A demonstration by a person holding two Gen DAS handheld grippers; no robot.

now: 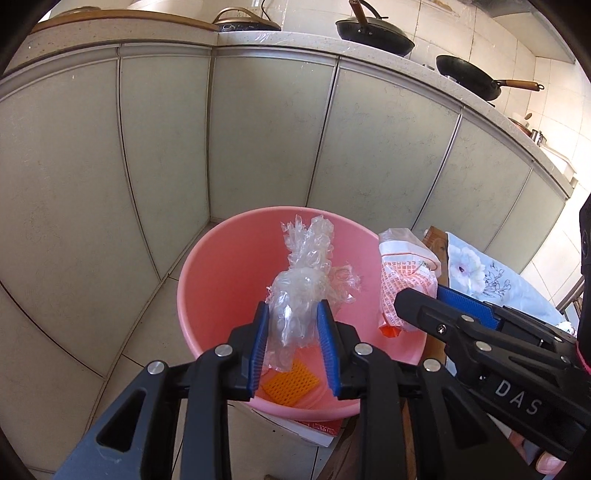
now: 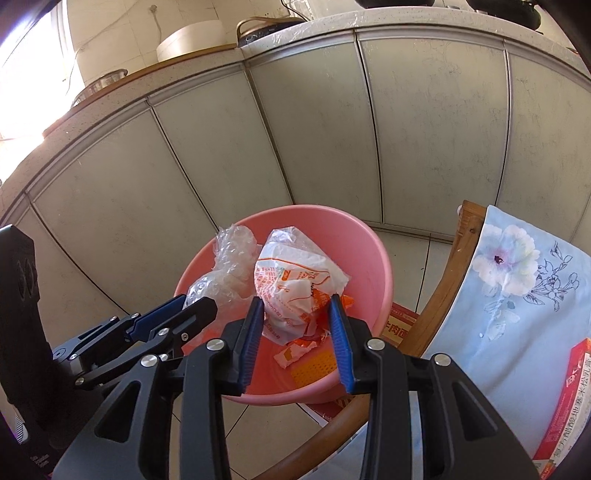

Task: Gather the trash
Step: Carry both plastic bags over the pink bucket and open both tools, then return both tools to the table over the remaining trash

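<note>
A pink bucket stands on the floor below both grippers. My left gripper is shut on a crumpled piece of clear bubble wrap, which sticks up over the bucket's mouth. My right gripper is shut on a crumpled white wrapper with orange print, over the right side of the bucket. An orange mesh piece lies at the bucket's bottom, with torn orange scraps beside it.
Grey cabinet doors rise close behind the bucket, under a counter with pans. To the right, a wooden chair carries a blue floral cloth and a red-and-white carton. A red box sits against the bucket.
</note>
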